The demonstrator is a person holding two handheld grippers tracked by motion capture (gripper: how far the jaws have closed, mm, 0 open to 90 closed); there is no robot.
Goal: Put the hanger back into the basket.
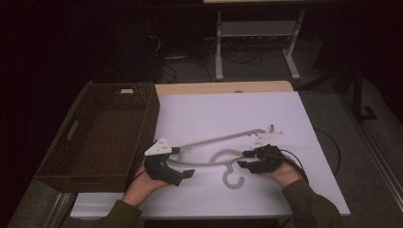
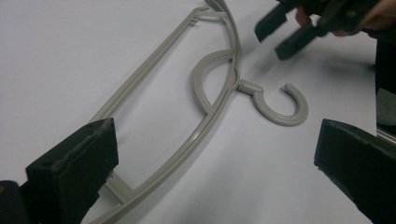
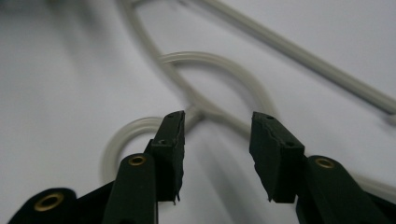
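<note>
A brown wicker basket (image 1: 142,110) serves as the landmark: it stands on the left part of the bench (image 1: 199,88), its long side running away from the near edge. A slot handle (image 1: 72,129) is cut in its left wall (a pale label (image 1: 127,90) sits at its far end). Just right of the basket a white sheet (image 1: 228,114) covers the bench top. Beyond the basket, across the dark floor (image 1: 266,66), stands a white metal frame (image 1: 256,29), with loose cables (image 1: 171,64) lying between it and the basket.
</note>
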